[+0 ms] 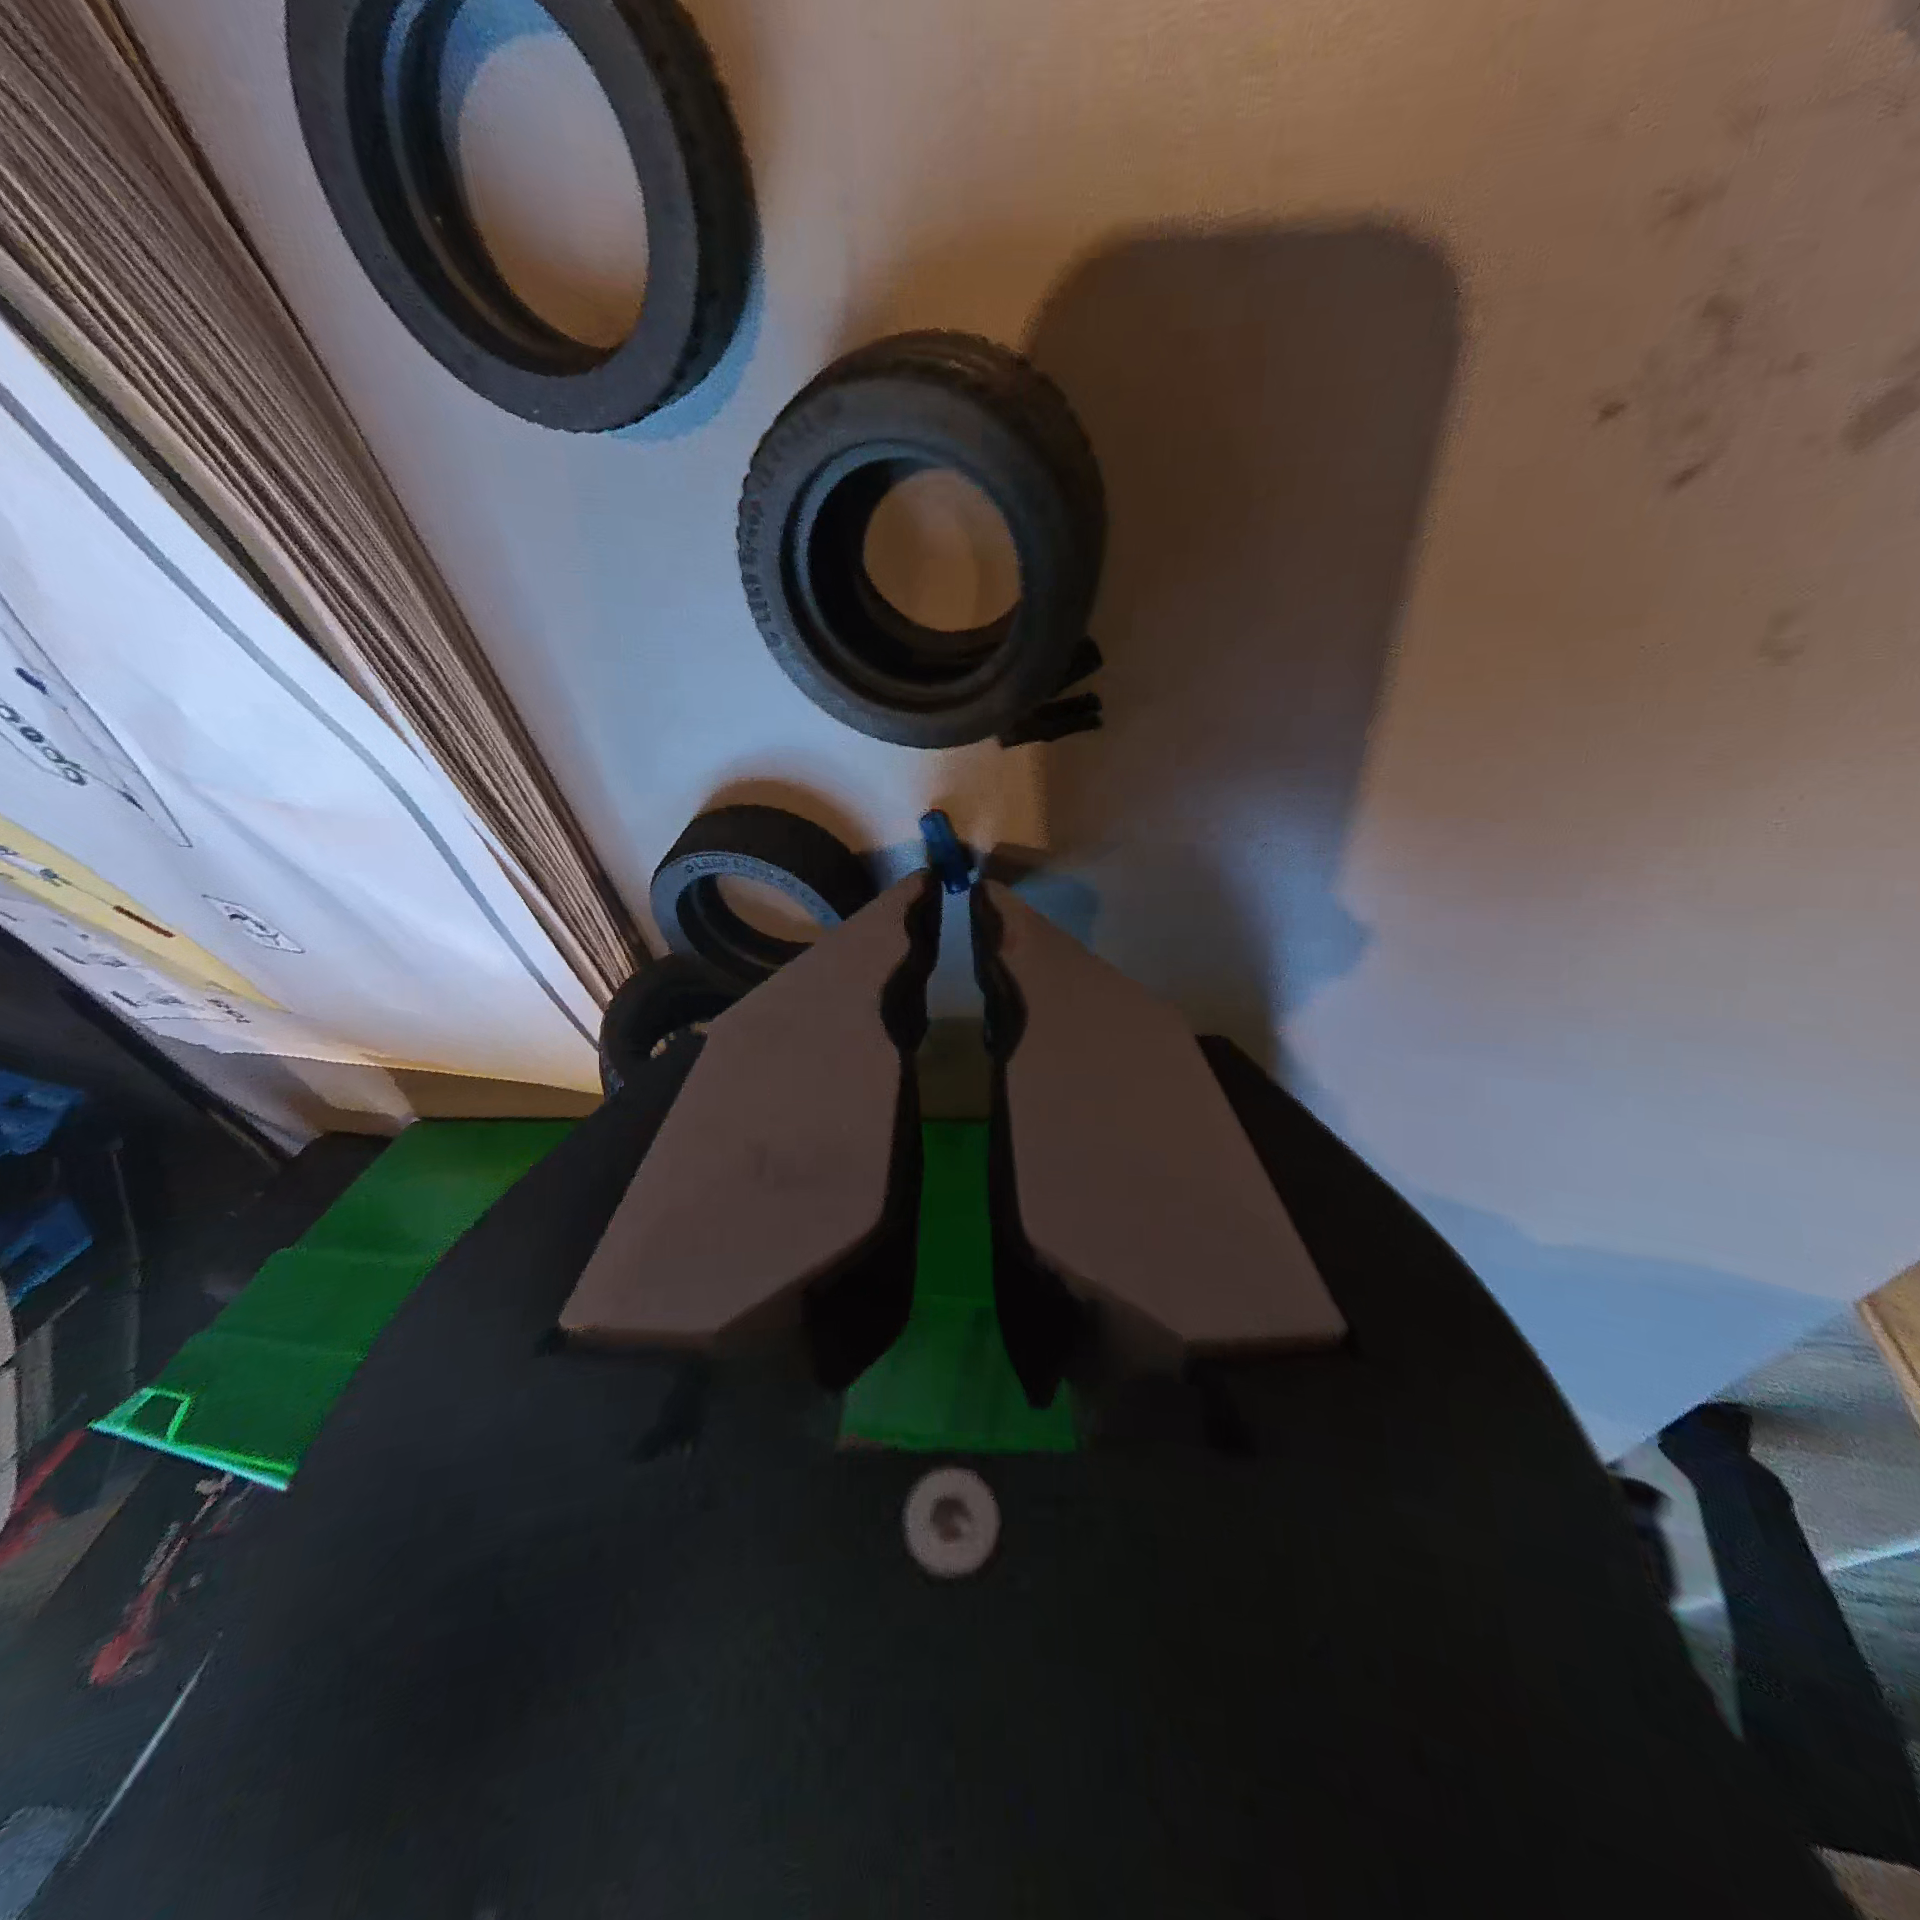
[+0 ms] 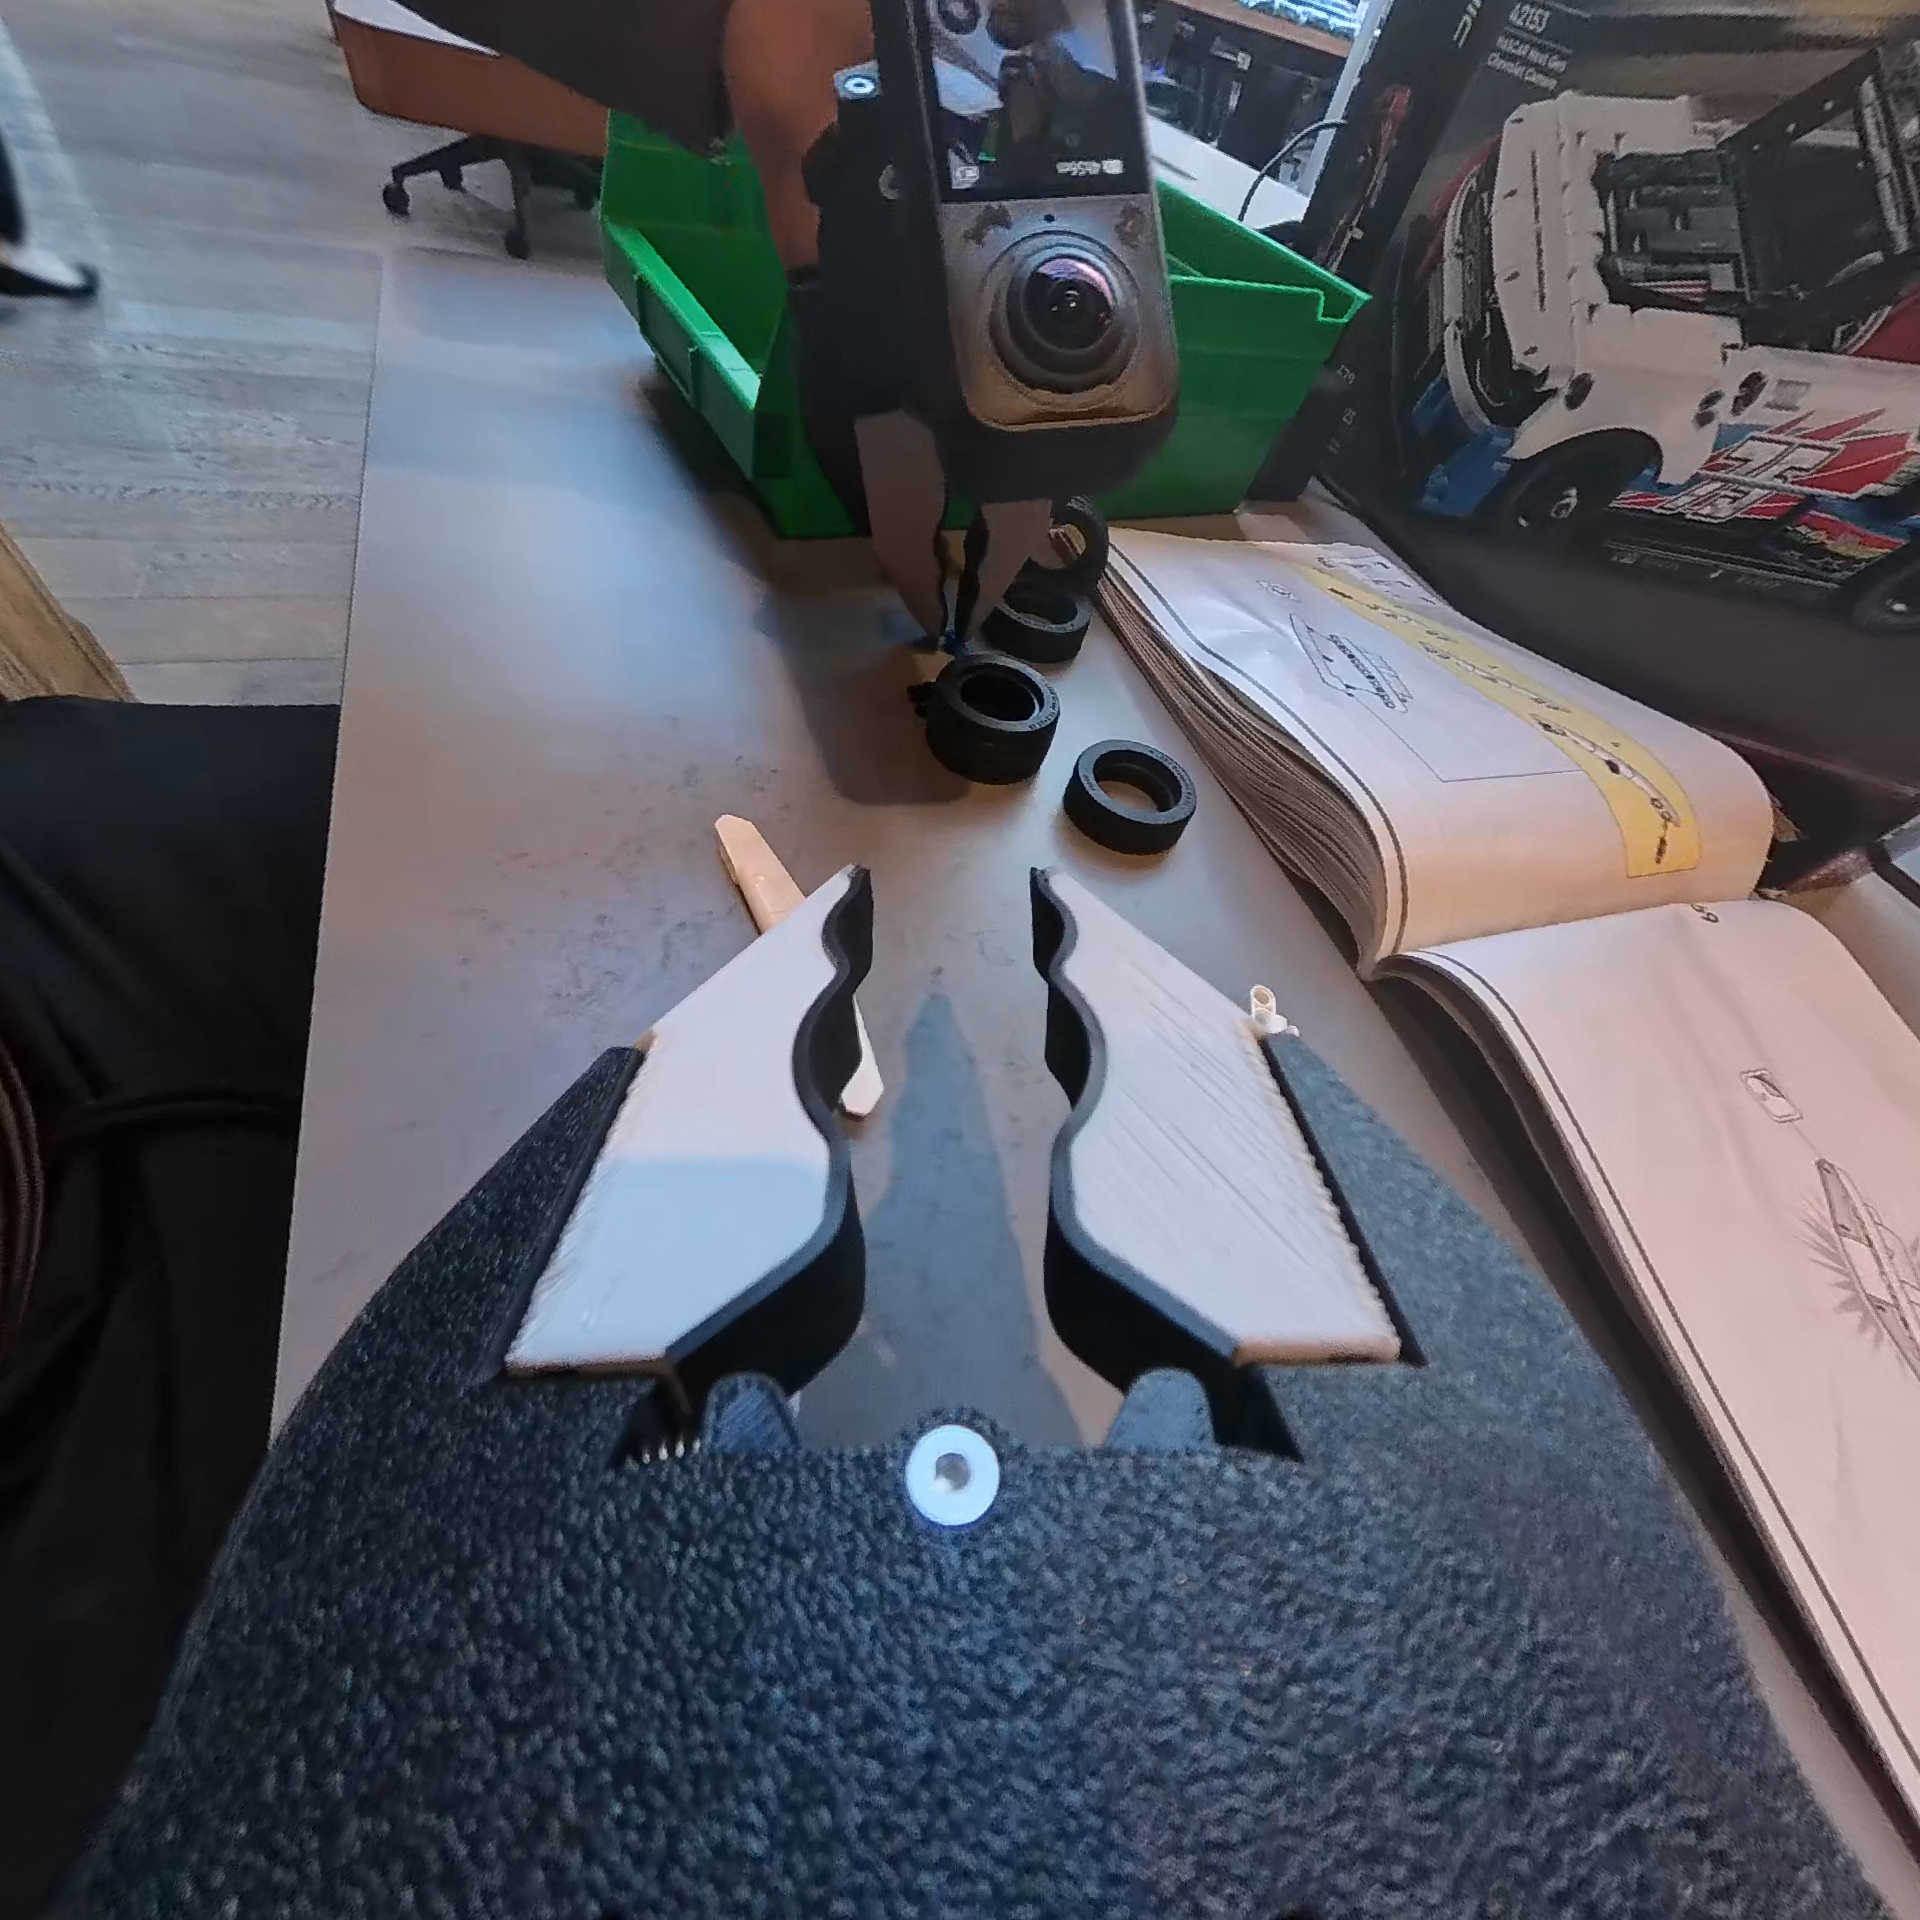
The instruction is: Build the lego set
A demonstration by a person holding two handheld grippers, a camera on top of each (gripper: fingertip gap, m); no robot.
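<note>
My left gripper (image 1: 954,883) is shut on a small blue pin (image 1: 945,847) at its fingertips, just above the table. It also shows in the right wrist view (image 2: 951,623), pointing down with the blue pin at its tips. Several black tyres lie around it: a wide one (image 1: 925,551) (image 2: 992,722), a thin one (image 1: 520,197) (image 2: 1130,795), and one close to the tips (image 1: 753,883) (image 2: 1039,618). My right gripper (image 2: 951,883) is open and empty above the table. A long white piece (image 2: 774,883) lies partly under its left finger. A small white connector (image 2: 1265,1006) lies by its right finger.
An open instruction book (image 2: 1455,748) (image 1: 208,727) lies to the right of the tyres. A green bin (image 2: 1226,343) stands behind the left gripper. The set's box (image 2: 1662,312) stands at the back right. A small black pin (image 1: 1055,712) lies by the wide tyre. My hands' fingertips stand some 20 cm from each other. The long white piece (image 2: 774,883) lies around 8 cm away from my right fingertips. My right tips are roughly 11 cm from the small white connector (image 2: 1265,1006).
</note>
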